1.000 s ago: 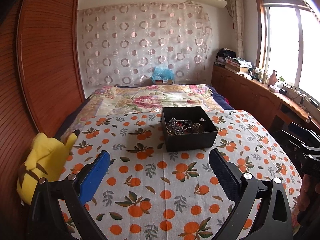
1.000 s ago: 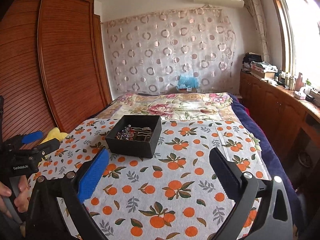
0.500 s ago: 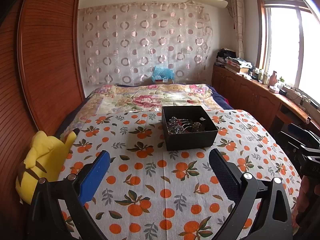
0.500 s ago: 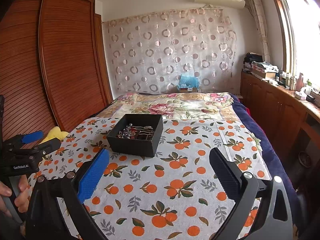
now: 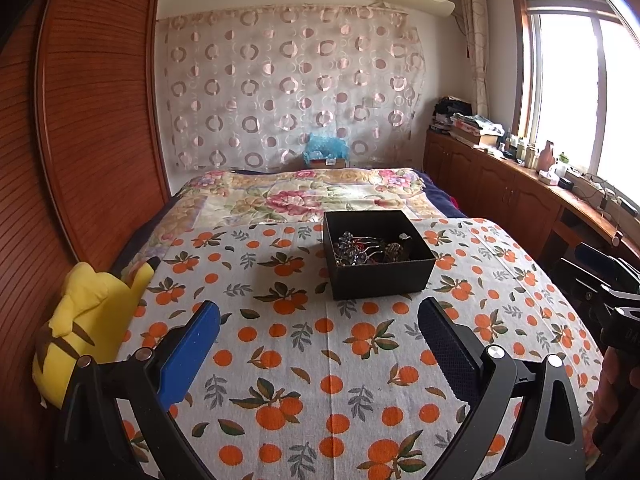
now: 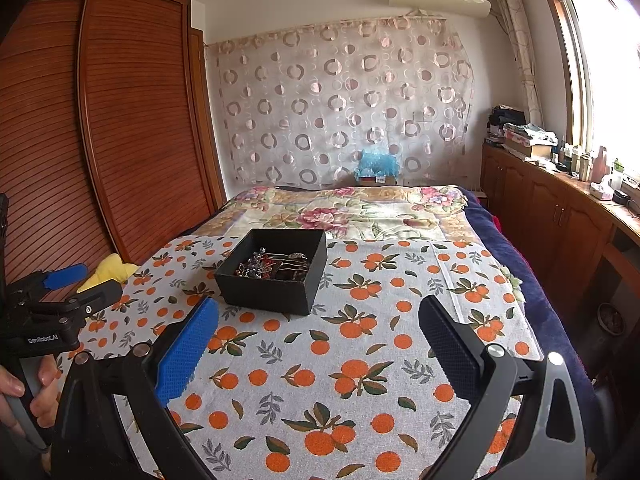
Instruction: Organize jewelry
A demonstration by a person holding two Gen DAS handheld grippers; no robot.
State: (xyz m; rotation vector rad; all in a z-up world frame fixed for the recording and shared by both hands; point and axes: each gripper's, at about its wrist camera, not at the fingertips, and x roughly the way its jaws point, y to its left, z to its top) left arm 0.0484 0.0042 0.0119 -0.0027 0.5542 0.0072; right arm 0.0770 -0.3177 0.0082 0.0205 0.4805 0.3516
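Note:
A black open box (image 5: 380,276) holding a tangle of jewelry (image 5: 360,249) sits on the orange-print cloth (image 5: 304,364) on the bed. It also shows in the right wrist view (image 6: 264,294), with its jewelry (image 6: 276,266). My left gripper (image 5: 318,320) is open and empty, a short way in front of the box. My right gripper (image 6: 318,320) is open and empty, in front of the box and to its right. Each gripper shows at the edge of the other's view, the left one (image 6: 68,284) and the right one (image 5: 600,268).
A yellow plush toy (image 5: 80,320) lies at the bed's left edge against the wooden wardrobe (image 5: 80,120). A floral quilt (image 5: 304,196) covers the far half of the bed. Wooden cabinets (image 5: 512,192) with clutter run under the window on the right.
Both views have shifted slightly toward the box. Both grippers stay open and empty.

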